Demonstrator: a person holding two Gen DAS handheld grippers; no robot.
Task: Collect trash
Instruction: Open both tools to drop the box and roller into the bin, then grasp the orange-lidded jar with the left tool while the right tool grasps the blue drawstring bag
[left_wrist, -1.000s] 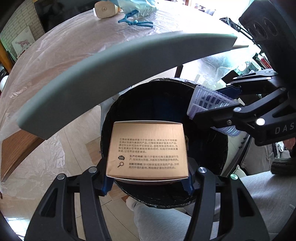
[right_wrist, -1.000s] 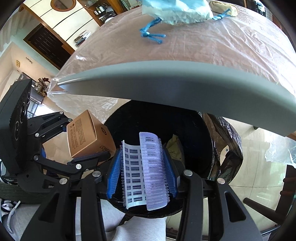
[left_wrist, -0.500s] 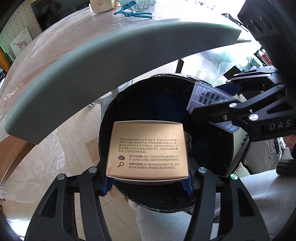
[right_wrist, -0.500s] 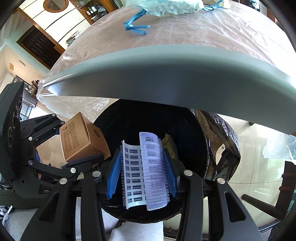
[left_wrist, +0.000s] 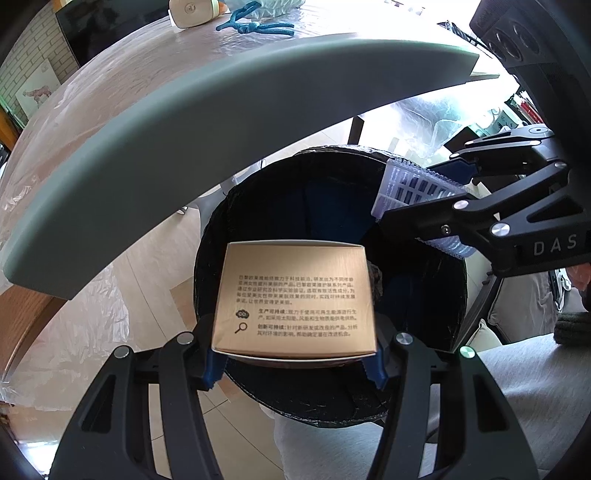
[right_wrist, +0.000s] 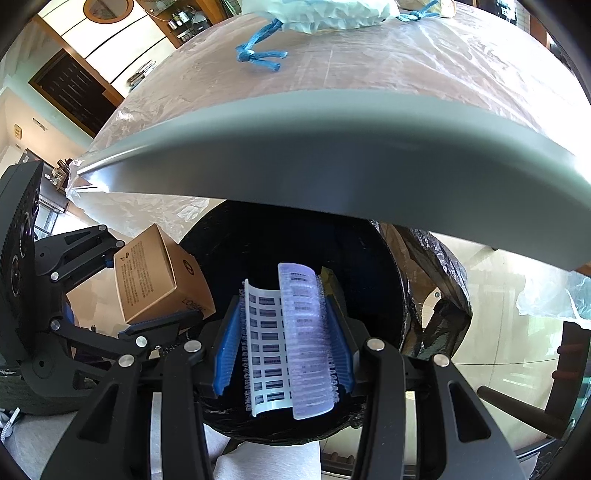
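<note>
A black-lined trash bin stands under the table edge. My left gripper is shut on a tan cardboard box with printed text, held over the bin's near left rim. In the right wrist view that box hangs at the bin's left side. My right gripper is shut on folded white and lilac blister strips, held over the bin's mouth. From the left wrist view those strips sit at the bin's right rim.
A grey-edged table covered in clear plastic film overhangs the bin. On it lie a pale blue bag with blue cord and a cream object. A person's grey-clad legs flank the bin.
Both grippers keep their holds. The views have crept slightly so the table edge sits higher in frame and more of the bin's mouth shows below both items.
</note>
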